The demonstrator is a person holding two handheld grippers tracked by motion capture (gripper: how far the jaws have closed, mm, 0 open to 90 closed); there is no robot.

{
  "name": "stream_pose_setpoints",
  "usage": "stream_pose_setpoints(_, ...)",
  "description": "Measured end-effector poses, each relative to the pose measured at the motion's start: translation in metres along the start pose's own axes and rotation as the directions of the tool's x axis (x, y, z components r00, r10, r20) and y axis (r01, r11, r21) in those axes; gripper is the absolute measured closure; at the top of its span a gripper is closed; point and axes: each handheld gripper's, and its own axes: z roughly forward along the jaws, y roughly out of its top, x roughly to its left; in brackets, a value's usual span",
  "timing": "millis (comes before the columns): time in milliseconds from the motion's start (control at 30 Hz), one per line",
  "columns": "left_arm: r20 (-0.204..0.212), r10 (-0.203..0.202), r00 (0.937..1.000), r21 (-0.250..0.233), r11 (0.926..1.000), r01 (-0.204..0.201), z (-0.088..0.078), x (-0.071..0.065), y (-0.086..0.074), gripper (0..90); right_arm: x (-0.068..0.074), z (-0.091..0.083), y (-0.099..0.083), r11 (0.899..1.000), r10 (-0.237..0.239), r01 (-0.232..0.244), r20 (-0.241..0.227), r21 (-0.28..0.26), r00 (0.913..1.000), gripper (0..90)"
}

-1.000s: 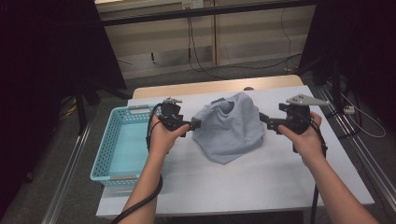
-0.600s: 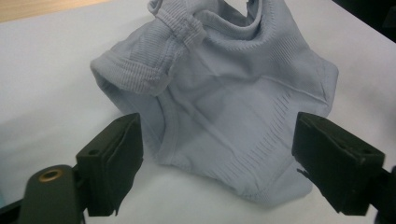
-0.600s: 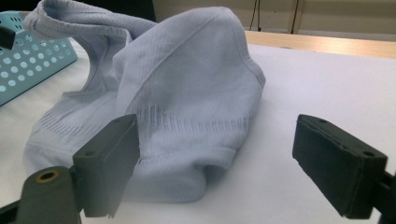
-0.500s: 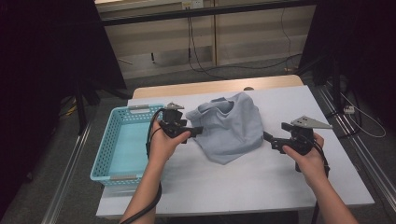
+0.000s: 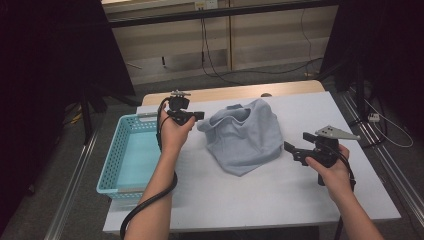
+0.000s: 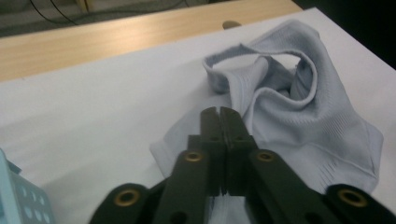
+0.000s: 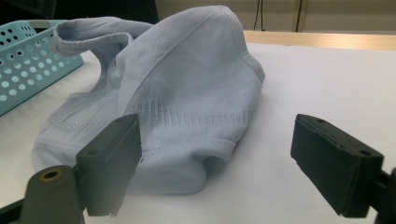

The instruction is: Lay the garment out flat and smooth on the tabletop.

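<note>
Both forearms were left bare. Each hand was wrapped round a black two-jaw gripper; brass-coloured screws were set into the jaws, and thick black cables were trailed.

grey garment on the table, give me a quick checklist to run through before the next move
1. Left tongs closed: ok. Their jaws have just been closing and now meet; cloth between the tips: cannot tell.
2. Left tongs at the grey garment: ok, they sit at its left edge, over the cloth in the left gripper view.
3. Right tongs gripping the garment: not ok, jaws wide apart, short of its right side.
4. Garment spread flat: not ok, it lies bunched and folded on the white table.
5. Blue basket free to receive it: ok, nothing inside that I can see.
</note>
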Motion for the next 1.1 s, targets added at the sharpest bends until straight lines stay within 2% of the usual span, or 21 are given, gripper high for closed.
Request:
stream_pose_setpoints(33,0.0,0.0,1.0,0.0,1.0,0.0,0.0,0.0,0.0,70.3,0.0,0.0,0.0,1.0,0.0,0.0,0.0,0.0,1.0,15.7)
stream_pose_setpoints(67,0.022,0.009,0.9997,0.001,1.0,-0.009,0.0,-0.005,-0.006,57.0,0.0,0.001,-0.001,1.0,0.002,-0.002,-0.002,0.002,1.0,15.7)
stream_pose_setpoints(100,0.022,0.009,0.9997,0.001,1.0,-0.009,0.0,-0.005,-0.006,49.4,0.0,0.001,-0.001,1.0,0.003,-0.003,-0.005,0.005,1.0,15.7)
stream_pose_setpoints(167,0.019,0.023,0.9996,-0.001,0.9997,-0.023,-0.002,-0.01,-0.016,38.9,0.001,0.002,-0.002,1.0,0.006,-0.006,-0.012,0.011,0.9999,15.7)
stream_pose_setpoints(267,0.016,0.042,0.999,0.029,0.9987,-0.043,0.0,-0.012,-0.023,28.1,0.004,0.002,-0.003,1.0,-0.003,0.003,-0.021,0.014,0.9998,15.9)
stream_pose_setpoints(367,0.001,0.058,0.9983,0.059,0.9966,-0.058,0.006,-0.013,-0.025,26.3,0.004,0.001,-0.004,1.0,0.0,0.001,-0.02,0.011,0.9998,15.9)
stream_pose_setpoints(467,-0.018,0.073,0.9972,0.09,0.9934,-0.071,0.017,-0.01,-0.025,30.2,0.001,0.001,-0.004,1.0,0.01,-0.01,-0.017,0.013,0.9998,15.9)
stream_pose_setpoints(533,-0.029,0.076,0.9967,0.109,0.9914,-0.072,0.026,-0.007,-0.025,37.5,0.001,0.0,-0.005,1.0,0.013,-0.012,-0.016,0.012,0.9998,15.9)
stream_pose_setpoints(567,-0.029,0.076,0.9967,0.109,0.9914,-0.072,0.026,-0.007,-0.025,43.5,0.001,0.0,-0.005,1.0,0.013,-0.012,-0.016,0.012,0.9998,15.9)
stream_pose_setpoints(600,-0.02,0.089,0.9959,0.147,0.9855,-0.085,0.034,-0.004,-0.025,55.8,0.001,0.0,-0.005,1.0,0.013,-0.013,-0.02,0.012,0.9997,15.9)
stream_pose_setpoints(633,-0.022,0.064,0.9977,0.144,0.9878,-0.06,0.038,-0.003,-0.025,60.8,0.001,0.0,-0.005,1.0,0.011,-0.011,-0.02,0.013,0.9997,15.9)
stream_pose_setpoints(667,-0.013,0.055,0.9984,0.152,0.9871,-0.052,0.041,0.0,-0.024,65.2,0.0,0.0,-0.005,1.0,0.013,-0.012,-0.02,0.011,0.9997,15.9)
stream_pose_setpoints(700,-0.015,0.051,0.9986,0.169,0.9844,-0.048,0.044,0.001,-0.024,74.7,0.0,0.0,-0.005,1.0,0.014,-0.014,-0.02,0.012,0.9997,15.9)
stream_pose_setpoints(800,0.001,0.032,0.9995,0.205,0.9781,-0.032,0.049,0.007,-0.019,85.0,-0.002,0.001,-0.006,1.0,0.018,-0.018,-0.022,0.013,0.9996,15.9)
stream_pose_setpoints(833,0.003,0.029,0.9996,0.203,0.9787,-0.029,0.049,0.009,-0.016,87.9,-0.002,0.001,-0.006,1.0,0.017,-0.017,-0.022,0.016,0.9996,15.9)
stream_pose_setpoints(933,-0.016,0.008,0.9999,0.161,0.987,-0.005,0.043,0.015,-0.008,88.8,-0.005,0.002,-0.006,1.0,0.019,-0.019,-0.018,0.021,0.9996,15.8)
stream_pose_setpoints(1000,-0.038,0.005,0.9993,0.124,0.9923,0.0,0.037,0.018,-0.003,89.0,-0.006,0.003,-0.007,1.0,0.021,-0.021,-0.013,0.023,0.9997,15.7)
stream_pose_setpoints(1100,-0.064,-0.028,0.9976,0.06,0.9977,0.032,0.027,0.023,0.001,87.1,-0.007,0.004,-0.007,0.999,0.023,-0.023,-0.008,0.028,0.9997,15.5)
